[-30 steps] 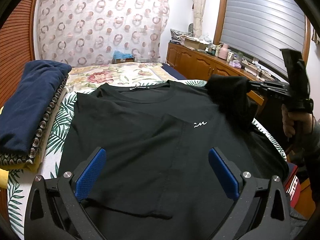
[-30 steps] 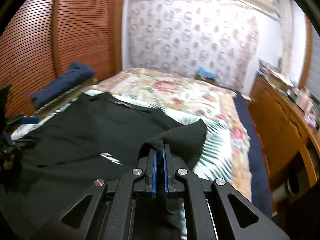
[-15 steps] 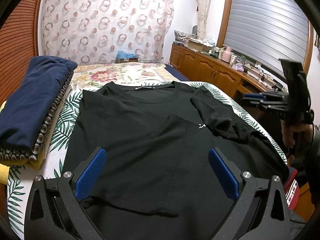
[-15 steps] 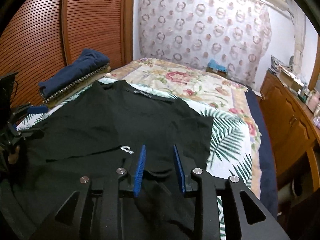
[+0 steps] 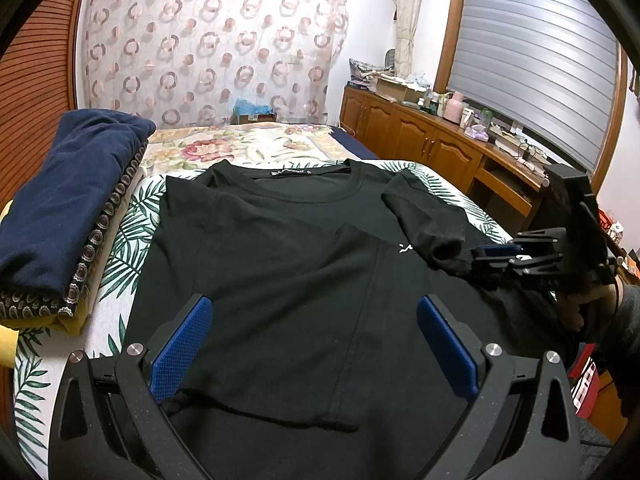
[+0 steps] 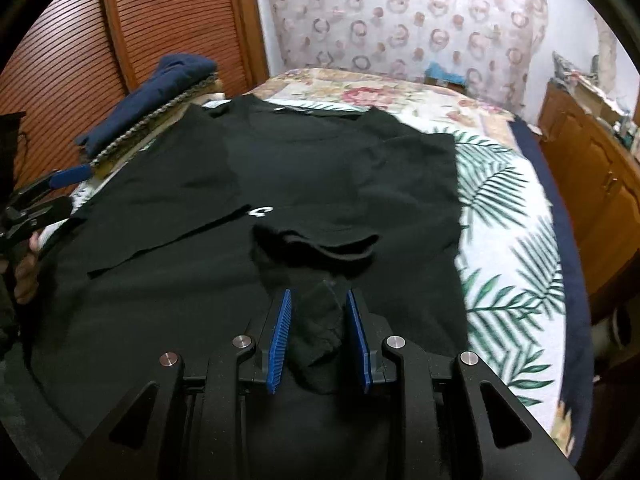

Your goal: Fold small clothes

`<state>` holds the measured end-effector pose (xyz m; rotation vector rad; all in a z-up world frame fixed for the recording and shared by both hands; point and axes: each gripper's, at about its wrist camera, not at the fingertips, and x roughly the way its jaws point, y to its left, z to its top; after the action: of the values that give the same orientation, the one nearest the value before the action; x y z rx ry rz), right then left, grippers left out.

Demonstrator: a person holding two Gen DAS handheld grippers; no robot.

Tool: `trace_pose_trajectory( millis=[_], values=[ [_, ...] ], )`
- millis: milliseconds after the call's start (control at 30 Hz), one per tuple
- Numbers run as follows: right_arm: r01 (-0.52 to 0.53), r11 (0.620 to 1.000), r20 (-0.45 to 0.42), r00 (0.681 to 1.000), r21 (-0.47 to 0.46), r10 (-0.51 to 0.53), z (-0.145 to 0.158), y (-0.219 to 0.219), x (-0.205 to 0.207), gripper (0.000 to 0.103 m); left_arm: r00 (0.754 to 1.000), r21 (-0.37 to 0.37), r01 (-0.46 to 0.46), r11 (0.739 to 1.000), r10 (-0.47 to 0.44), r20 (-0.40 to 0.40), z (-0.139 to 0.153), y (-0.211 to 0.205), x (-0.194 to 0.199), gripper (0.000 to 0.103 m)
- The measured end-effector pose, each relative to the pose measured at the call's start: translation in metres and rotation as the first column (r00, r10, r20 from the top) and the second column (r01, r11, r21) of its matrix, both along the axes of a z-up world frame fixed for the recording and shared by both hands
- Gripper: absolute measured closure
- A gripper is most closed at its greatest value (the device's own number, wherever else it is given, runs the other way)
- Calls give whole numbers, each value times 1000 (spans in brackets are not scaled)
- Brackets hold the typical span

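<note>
The right gripper (image 6: 319, 336), shut on the sleeve (image 6: 320, 246) a second before, had parted narrowly, dropping it at the shirt's (image 5: 280, 280) three o'clock, while the left gripper (image 5: 314, 344) stayed wide, so that side fold looked done.

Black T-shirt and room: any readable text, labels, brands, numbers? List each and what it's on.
Nothing reads cleanly in either view.
Neck label of the black T-shirt: white print, too small to read.
White script mark on the shirt's chest: partly covered by the folded sleeve, no full word legible.
Red item at the bed's right edge: white marks, not legible.
Bottles and boxes on the wooden sideboard: too small to read.
</note>
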<state>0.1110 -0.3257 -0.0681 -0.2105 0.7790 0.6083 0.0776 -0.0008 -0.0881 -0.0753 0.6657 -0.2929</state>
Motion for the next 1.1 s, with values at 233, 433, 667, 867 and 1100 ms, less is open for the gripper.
trace_pose_trajectory(
  millis=[233,433,667,867,1100],
  values=[
    [-61,998,-14,998,30,62,-3,13,-25,74,1000,-3,-5,1000,5,-1,-1,3,1,1],
    [-92,995,-15,996,41,92,-3,12,-35,74,1000,-6,-11,1000,11,3,-1,7,0,1],
    [-19,999,49,999,45,16,15,-14,-34,74,1000,-8,-23,1000,23,2,-2,12,2,1],
    [66,998,69,995,-12,-65,11,-28,-3,74,1000,-3,-29,1000,29,9,0,17,0,1],
    [58,989,31,998,-133,-54,-18,-5,28,74,1000,37,-27,999,27,-3,-3,22,12,1]
  ],
)
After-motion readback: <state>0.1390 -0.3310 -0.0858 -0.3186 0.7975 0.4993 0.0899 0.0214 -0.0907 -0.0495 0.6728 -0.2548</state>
